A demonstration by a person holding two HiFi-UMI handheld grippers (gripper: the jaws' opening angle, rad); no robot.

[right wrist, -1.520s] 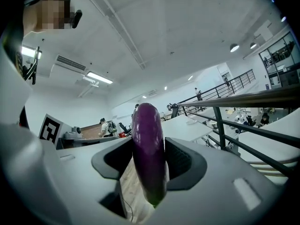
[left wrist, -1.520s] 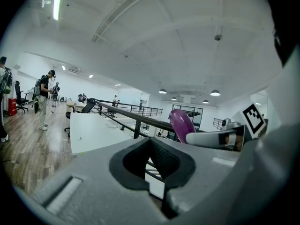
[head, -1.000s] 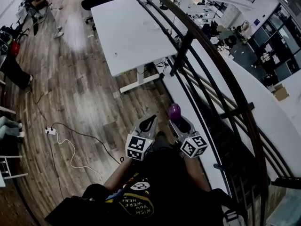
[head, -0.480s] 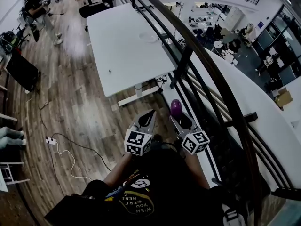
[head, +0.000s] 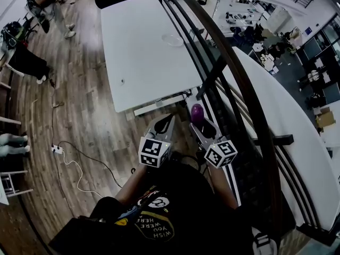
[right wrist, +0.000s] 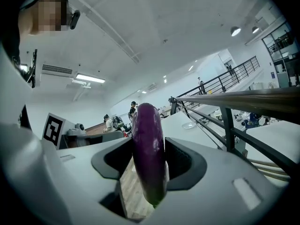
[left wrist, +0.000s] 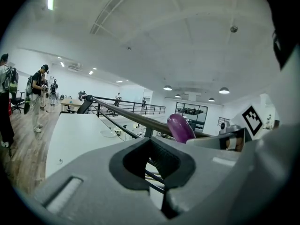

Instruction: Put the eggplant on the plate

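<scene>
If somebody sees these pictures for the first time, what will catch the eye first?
The purple eggplant, clamped between the jaws of the right gripper, stands out against the grey tool. Ahead lies a long white table with a small plate toward its far end, beside a dark railing. The left gripper is shut and empty.

my left gripper (head: pixel 169 119): grey moulded jaws, dark ribbed recess | my right gripper (head: pixel 198 124): same grey build | marker cubes (head: pixel 154 153): white, black squares, one on each | my T-shirt (head: pixel 175 206): black, yellow-and-white print on front
</scene>
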